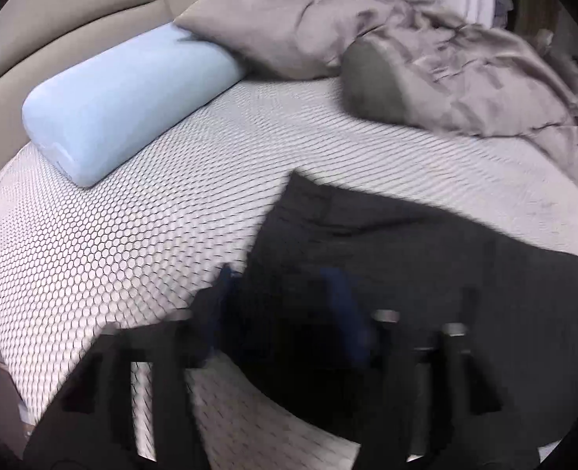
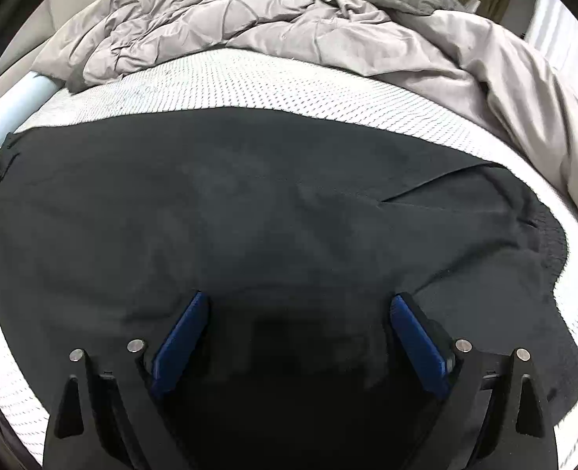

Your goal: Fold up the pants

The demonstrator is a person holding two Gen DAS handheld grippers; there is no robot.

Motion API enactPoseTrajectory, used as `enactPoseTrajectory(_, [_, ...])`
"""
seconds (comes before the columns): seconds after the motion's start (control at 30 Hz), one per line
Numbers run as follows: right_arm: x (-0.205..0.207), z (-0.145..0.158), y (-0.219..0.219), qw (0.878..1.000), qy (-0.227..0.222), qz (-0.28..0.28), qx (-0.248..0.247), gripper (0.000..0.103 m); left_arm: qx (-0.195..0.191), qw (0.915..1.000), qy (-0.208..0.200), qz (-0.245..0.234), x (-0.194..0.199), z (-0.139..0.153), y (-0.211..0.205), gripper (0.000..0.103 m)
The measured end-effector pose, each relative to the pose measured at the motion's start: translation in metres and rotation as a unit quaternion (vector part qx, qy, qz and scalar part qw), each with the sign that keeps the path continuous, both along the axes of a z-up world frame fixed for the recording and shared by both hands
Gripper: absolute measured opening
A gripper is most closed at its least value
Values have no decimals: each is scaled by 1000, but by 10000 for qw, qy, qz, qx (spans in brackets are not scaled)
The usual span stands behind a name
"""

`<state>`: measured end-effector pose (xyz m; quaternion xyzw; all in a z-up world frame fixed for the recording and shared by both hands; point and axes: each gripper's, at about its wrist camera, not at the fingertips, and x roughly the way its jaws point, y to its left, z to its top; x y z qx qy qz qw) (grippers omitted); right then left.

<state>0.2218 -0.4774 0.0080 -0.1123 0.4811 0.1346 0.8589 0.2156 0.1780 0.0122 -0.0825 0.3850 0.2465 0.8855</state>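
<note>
Black pants (image 2: 249, 203) lie spread on a bed (image 2: 249, 74) covered in a white dotted sheet, close to its near edge. A rumpled grey duvet (image 2: 289, 27) is piled along the far side, and a pale blue pillow (image 1: 128, 98) sits toward the far left corner.

The right tool (image 2: 300, 301) hangs just above the pants, its 2 blue-padded fingers (image 2: 179, 337) spread wide apart with nothing between them. The cloth lies directly under and ahead of this tool. Its long axis runs left to right across the view, with the ribbed waistband at the right end.

The left tool (image 1: 285, 305) is blurred. It sits over a corner of the pants near the left end, and dark cloth fills the gap between its fingers, but whether it is clamped cannot be told.

Judging by position, each tool covers 1 end, so the next fold likely runs along that long axis.
</note>
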Motion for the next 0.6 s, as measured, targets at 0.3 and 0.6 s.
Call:
enactPoseTrajectory(0.3, [-30, -2, 37, 9956, -18, 936, -84, 94, -852, 9570, -185, -2766, 18, -8, -195, 102])
enactPoseTrajectory(0.6, [-40, 0, -150, 9795, -271, -1974, -283, 93, 4, 9358, 907, -3407, 31, -72, -303, 103])
